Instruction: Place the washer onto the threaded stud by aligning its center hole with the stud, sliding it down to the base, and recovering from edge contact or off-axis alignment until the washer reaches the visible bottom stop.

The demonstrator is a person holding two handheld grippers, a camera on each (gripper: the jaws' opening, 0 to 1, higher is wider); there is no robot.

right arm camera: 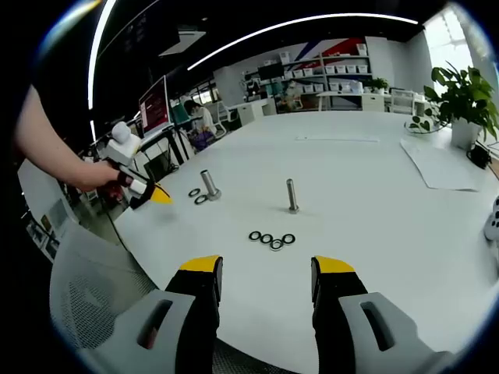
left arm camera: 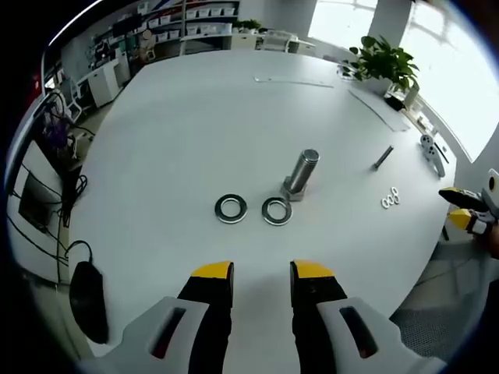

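Hovering with jaws released and empty, the left gripper (left arm camera: 262, 271) is nearer: washer (left arm camera: 277, 211) at 12 o'clock, stud (left arm camera: 302, 173) upright beyond it.

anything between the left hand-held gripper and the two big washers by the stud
Nothing: in the left gripper view, only bare white table lies between the left hand-held gripper and the two washers beside the stud.

two flat metal washers (left arm camera: 231, 208) (left arm camera: 276, 210) lie side by side on the white counter (left arm camera: 179, 140), just before the upright threaded stud (left arm camera: 301, 174).
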